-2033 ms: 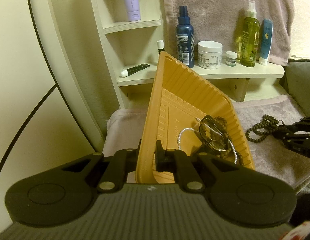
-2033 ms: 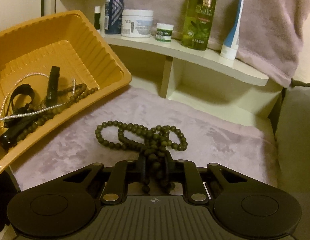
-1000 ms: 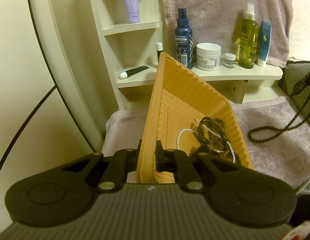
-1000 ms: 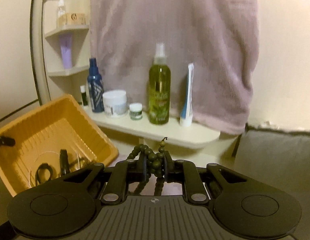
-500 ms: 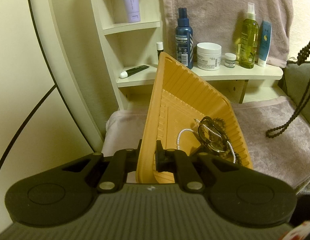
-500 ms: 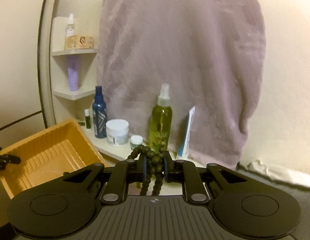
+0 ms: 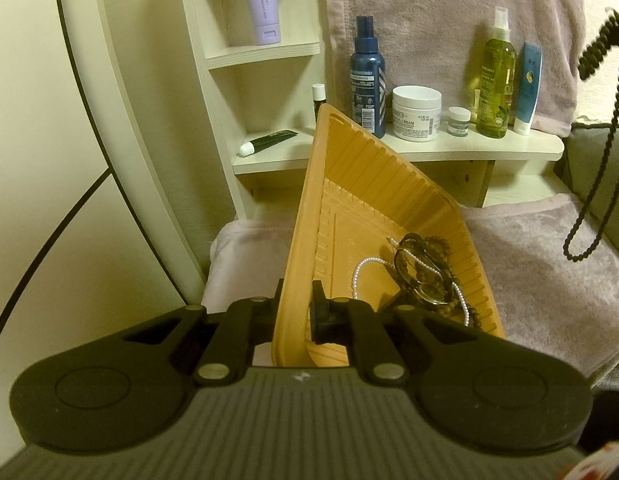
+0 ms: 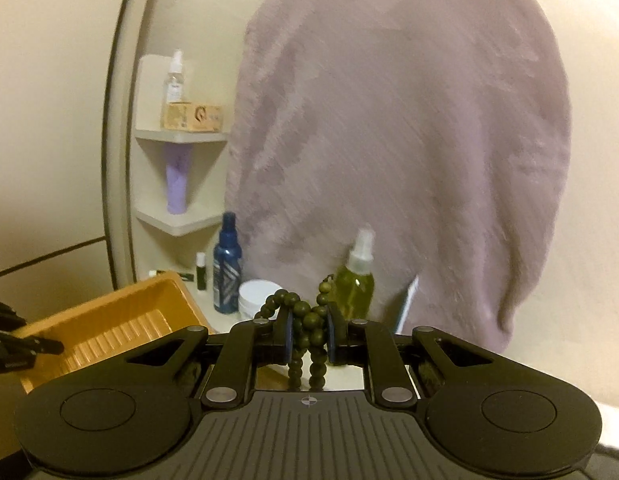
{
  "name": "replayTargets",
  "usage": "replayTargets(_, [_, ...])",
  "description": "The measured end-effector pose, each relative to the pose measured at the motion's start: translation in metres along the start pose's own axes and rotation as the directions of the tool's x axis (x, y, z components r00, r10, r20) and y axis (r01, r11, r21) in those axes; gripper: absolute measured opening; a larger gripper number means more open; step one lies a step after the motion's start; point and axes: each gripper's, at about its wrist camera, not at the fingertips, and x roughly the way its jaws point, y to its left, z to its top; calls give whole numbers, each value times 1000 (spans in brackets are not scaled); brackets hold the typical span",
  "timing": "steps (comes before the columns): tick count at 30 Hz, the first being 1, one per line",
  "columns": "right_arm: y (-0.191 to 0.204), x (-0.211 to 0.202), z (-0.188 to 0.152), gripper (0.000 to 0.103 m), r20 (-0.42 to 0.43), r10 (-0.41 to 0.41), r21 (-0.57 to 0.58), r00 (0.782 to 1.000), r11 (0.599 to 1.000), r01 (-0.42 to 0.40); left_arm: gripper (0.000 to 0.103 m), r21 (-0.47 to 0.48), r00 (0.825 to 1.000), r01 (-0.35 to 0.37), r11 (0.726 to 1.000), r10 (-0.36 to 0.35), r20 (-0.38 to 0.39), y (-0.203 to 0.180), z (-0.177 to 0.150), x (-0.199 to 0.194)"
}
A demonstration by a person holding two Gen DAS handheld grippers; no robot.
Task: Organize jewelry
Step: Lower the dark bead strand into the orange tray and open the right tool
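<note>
My left gripper [image 7: 296, 304] is shut on the near rim of an orange plastic tray [image 7: 373, 200], which tilts up toward the shelf. In the tray's low corner lie a pearl strand [image 7: 359, 274], a dark watch [image 7: 425, 292] and brown beads. My right gripper [image 8: 308, 330] is shut on a dark green bead necklace [image 8: 309, 322]. In the left wrist view that bead necklace [image 7: 601, 168] hangs in a long loop at the right edge, clear of the towel. The right wrist view shows the tray [image 8: 109, 328] low at the left, with the left gripper's fingers [image 8: 37, 346] on its rim.
A mauve towel [image 7: 549, 280] covers the surface under the tray. Behind it a pale shelf [image 7: 469, 152] carries a blue spray bottle [image 7: 367, 80], a white cream jar [image 7: 415, 114], a small jar, an olive-oil bottle [image 7: 495, 80] and a tube. A hanging towel [image 8: 409, 140] drapes behind.
The right gripper rose with the bead necklace, lifting its loop off the towel until it hangs free. The left gripper and the tray stayed still.
</note>
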Motion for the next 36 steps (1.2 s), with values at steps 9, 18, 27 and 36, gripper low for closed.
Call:
replayTargets(9, [21, 9, 26, 16, 42, 70, -24, 997, 997, -69, 8, -11, 1000, 9, 1000, -9, -3, 3, -1, 1])
replayTargets(18, [58, 28, 55, 16, 75, 162, -57, 984, 986, -158, 8, -52, 999, 30, 998, -31, -17, 14, -5, 5])
replayTargets(27, [100, 54, 68, 16, 61, 263, -61, 963, 964, -259, 7, -110, 997, 59, 992, -64, -37, 32, -16, 14])
replayTargets(36, [134, 100, 47, 16, -37, 305, -46, 952, 951, -306, 7, -184, 992, 93, 979, -106, -66, 53, -30, 21])
